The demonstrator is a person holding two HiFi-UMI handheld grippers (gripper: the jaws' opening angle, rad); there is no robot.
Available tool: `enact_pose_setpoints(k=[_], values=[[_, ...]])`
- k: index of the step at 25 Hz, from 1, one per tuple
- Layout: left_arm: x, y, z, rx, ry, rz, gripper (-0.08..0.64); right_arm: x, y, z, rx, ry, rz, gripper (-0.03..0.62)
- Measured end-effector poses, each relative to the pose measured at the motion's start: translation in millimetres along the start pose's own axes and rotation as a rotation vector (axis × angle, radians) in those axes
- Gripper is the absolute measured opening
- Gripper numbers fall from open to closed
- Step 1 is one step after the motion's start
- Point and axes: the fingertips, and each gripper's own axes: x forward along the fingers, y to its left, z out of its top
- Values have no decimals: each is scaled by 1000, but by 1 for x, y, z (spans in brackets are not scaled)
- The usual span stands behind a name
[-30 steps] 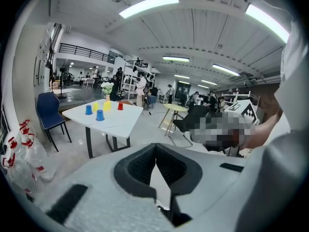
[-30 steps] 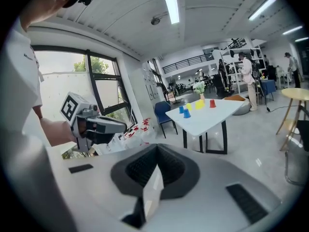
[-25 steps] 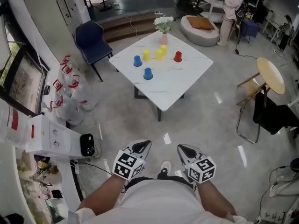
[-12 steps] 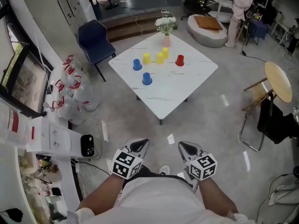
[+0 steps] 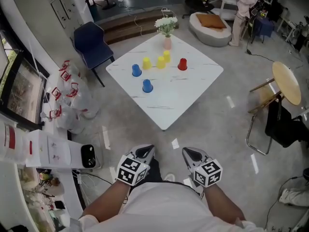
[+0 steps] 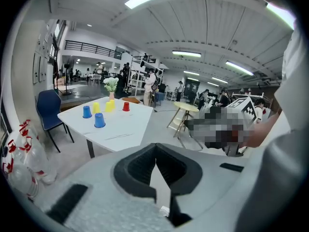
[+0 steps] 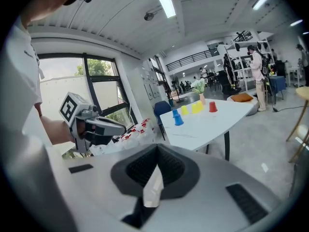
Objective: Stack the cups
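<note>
On the white table [image 5: 183, 93] stand two blue cups [image 5: 136, 70] [image 5: 147, 85], three yellow cups [image 5: 147, 63] [image 5: 161, 62] [image 5: 166, 56] and a red cup [image 5: 182, 64], all upside down and apart. Both grippers hang low over the floor, well short of the table. My left gripper [image 5: 146, 152] is shut and holds nothing. My right gripper [image 5: 190, 154] is shut and empty too. The left gripper view shows the cups far off: blue [image 6: 99, 120], red [image 6: 126, 106]. The right gripper view shows them too: blue [image 7: 178, 119], red [image 7: 212, 107].
A vase of white flowers [image 5: 166, 33] stands at the table's far corner. A blue chair [image 5: 91, 40] is to the table's left, with bagged bottles [image 5: 67, 105] and a black device [image 5: 89, 156] nearer. A round wooden table [image 5: 285, 79] and a dark chair [image 5: 282, 124] stand at right.
The view has shifted as I step toward the table, which now looks slightly nearer. Both grippers keep their place at the bottom, still shut.
</note>
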Motion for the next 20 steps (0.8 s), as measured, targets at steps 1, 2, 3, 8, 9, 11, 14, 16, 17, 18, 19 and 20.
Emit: enact_pose_setpoints(k=[1,2,3,8,9,11,14,16,17,18,19,20], values=[[5,6,5,2,-4,-5,9,4,-3,3,1,1,-6,6],[10,12,11,4,-8,-10,9,9,-7,7,1,3,-11,6],[15,20,17,5,-12,-13,9,15,-10,11,0,6,-16,6],[35,63,53,13,-29,-23,9,54,-32,40,-12,24,-39,6],[38,72,59,17,-30,-25,9,63,-36,48,-17,24,-43,6],[45,92,72,24,-35,-25,9,81,-43,66,-30,15,-51,6],[53,125,95,35,-50,-27,9,110,-50,95,-52,-5,-62,6],[57,145,107,46,-59,-34,9,129,-52,111,-66,-11,-70,6],[59,156,112,51,-61,-37,9,139,-54,117,-70,-13,-76,6],[61,166,116,54,-61,-39,9,149,-56,123,-74,-13,-81,6],[62,176,119,55,-61,-41,9,159,-58,128,-75,-13,-87,6],[64,186,121,55,-61,-43,9,168,-59,132,-77,-11,-93,6]])
